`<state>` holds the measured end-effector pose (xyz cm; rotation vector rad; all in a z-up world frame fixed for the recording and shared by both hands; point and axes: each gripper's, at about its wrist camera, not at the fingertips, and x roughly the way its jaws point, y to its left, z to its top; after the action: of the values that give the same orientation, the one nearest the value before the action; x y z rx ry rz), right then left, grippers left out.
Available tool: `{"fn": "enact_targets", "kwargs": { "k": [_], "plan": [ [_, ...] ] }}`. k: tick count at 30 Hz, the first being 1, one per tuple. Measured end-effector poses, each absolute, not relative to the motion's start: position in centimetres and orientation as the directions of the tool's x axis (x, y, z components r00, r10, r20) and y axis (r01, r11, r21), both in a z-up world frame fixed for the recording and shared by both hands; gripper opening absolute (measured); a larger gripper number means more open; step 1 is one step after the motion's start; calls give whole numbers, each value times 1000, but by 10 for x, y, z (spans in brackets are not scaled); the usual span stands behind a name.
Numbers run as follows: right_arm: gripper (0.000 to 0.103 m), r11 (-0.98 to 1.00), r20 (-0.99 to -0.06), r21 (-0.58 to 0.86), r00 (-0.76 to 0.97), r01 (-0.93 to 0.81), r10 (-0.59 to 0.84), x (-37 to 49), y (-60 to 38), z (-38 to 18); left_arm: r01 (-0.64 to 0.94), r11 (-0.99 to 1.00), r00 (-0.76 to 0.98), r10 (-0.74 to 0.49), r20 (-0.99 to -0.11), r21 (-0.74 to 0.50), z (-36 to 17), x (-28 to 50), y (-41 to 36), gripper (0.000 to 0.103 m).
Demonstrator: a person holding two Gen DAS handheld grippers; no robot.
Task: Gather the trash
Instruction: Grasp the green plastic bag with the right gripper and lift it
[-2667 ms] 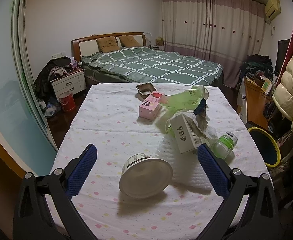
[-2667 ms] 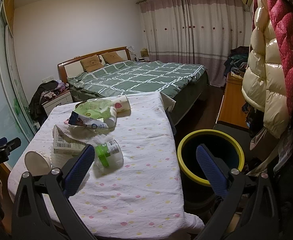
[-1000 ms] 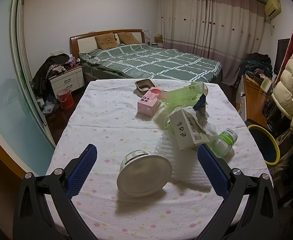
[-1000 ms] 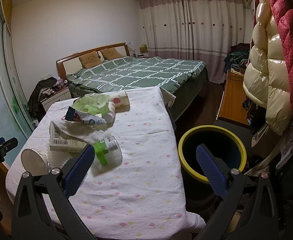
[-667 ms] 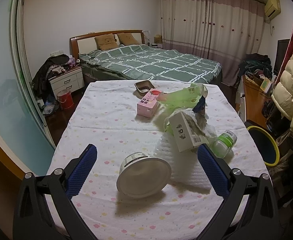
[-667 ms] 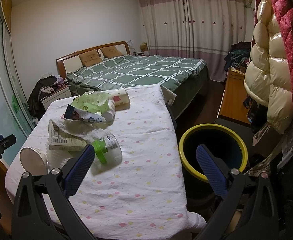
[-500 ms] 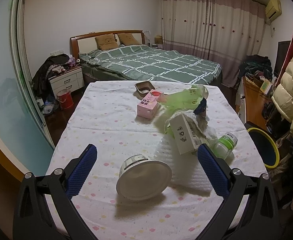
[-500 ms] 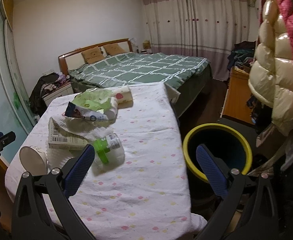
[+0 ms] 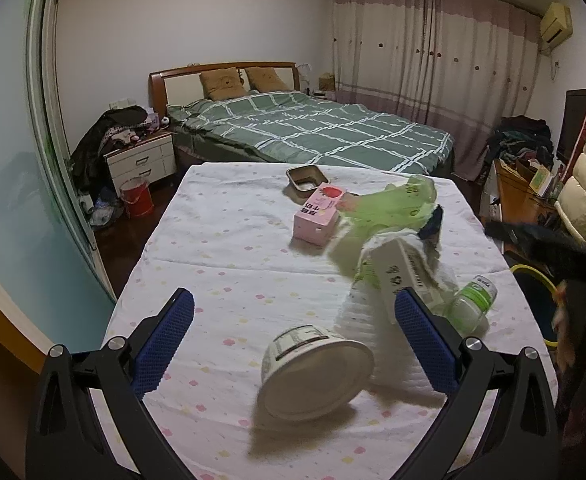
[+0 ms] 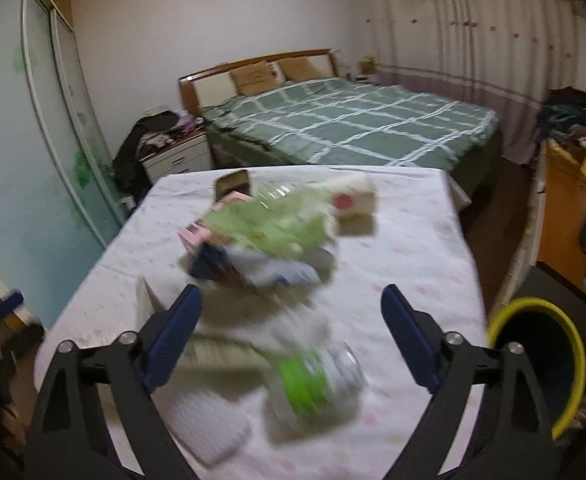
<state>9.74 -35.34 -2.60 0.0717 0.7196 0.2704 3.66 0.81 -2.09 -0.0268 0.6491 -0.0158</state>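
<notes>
The right gripper, jaws spread but just narrowing with nothing between them, hangs over a small green-capped bottle lying on the desk near the yellow-rimmed bin; it looks light, smooth plastic, likely to roll, so pinch across its body; the left gripper gapes empty above a tipped white cup.

Cloth-covered table with tipped paper cup, pink box, foil tray, green-capped bottle.
</notes>
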Motion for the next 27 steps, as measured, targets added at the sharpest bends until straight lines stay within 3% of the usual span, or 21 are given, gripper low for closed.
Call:
{"fn": "enact_targets", "kwargs": {
  "k": [4, 14, 15, 16, 17, 19, 25, 27],
  "plan": [
    [85, 949, -677, 187, 667, -253, 312, 141, -328, -21, 2, 999, 782, -25, -623, -37, -31, 48, 13, 99],
    [83, 969, -784, 165, 571, -186, 243, 222, -297, -51, 13, 999, 765, -41, -643, -48, -43, 64, 18, 99],
    [71, 966, -793, 184, 553, -183, 255, 226, -297, -56, 13, 999, 764, -42, -644, -49, -44, 66, 18, 99],
    [63, 965, -801, 192, 539, -180, 260, 228, -300, -60, 13, 999, 761, -42, -647, -50, -45, 68, 19, 99],
    [62, 964, -804, 197, 533, -180, 264, 230, -301, -63, 12, 999, 760, -43, -649, -52, -47, 69, 19, 99],
    [43, 964, -802, 194, 537, -181, 262, 229, -300, -64, 10, 998, 753, -48, -657, -60, -50, 73, 21, 99],
    [19, 955, -764, 227, 573, -191, 296, 221, -304, -58, 18, 997, 740, -62, -670, -73, -57, 80, 19, 99],
    [19, 951, -742, 240, 594, -197, 310, 215, -307, -50, 22, 997, 741, -62, -669, -69, -56, 80, 18, 99]
  ]
}}
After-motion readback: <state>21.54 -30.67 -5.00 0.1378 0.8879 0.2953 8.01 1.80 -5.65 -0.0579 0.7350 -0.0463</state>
